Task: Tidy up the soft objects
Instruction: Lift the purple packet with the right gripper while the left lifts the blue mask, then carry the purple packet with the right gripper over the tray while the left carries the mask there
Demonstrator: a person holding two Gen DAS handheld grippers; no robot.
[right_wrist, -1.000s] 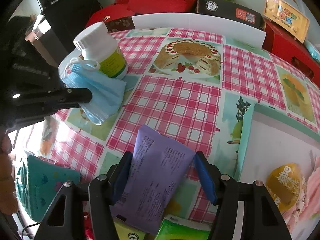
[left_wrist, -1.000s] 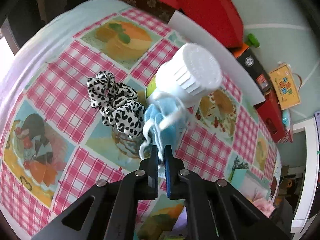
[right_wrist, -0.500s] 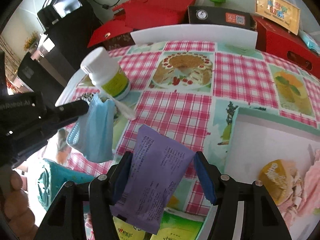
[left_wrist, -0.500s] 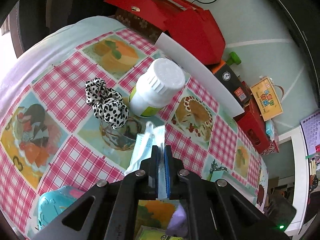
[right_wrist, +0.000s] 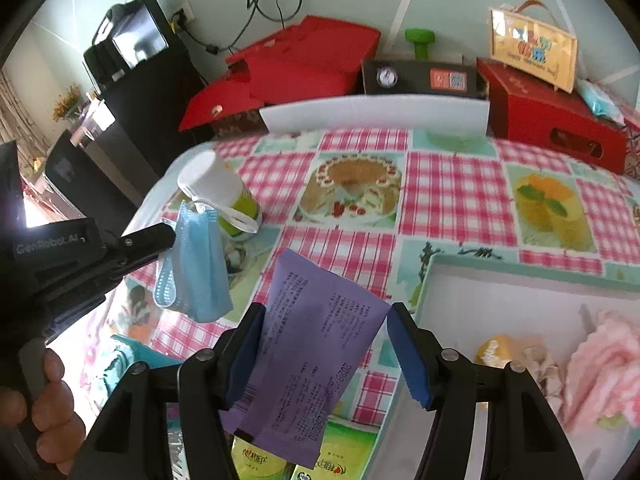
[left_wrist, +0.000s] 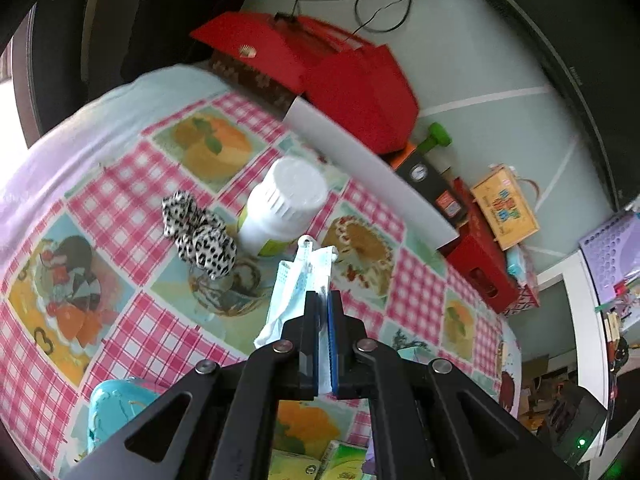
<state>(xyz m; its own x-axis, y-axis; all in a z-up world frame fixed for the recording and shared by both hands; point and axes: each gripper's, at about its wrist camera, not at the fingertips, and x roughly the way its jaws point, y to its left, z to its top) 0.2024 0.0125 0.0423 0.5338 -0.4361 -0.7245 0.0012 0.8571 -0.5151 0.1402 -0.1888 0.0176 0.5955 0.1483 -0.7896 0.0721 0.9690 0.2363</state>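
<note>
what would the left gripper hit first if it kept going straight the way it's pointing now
Probably the white bottle: beyond the left gripper, shut on the blue face mask, it stands just past the mask's top edge, slightly left. Depth is unclear; the line could instead meet the tablecloth beside it.

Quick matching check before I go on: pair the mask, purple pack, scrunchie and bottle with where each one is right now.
1 mask
2 purple pack
3 scrunchie
4 bottle

a standing on the tablecloth
b between the right gripper's fingers
c lying on the tablecloth
d hanging from the shut left gripper

Pairs: 1-d, 2-b, 3-c, 4-a
</note>
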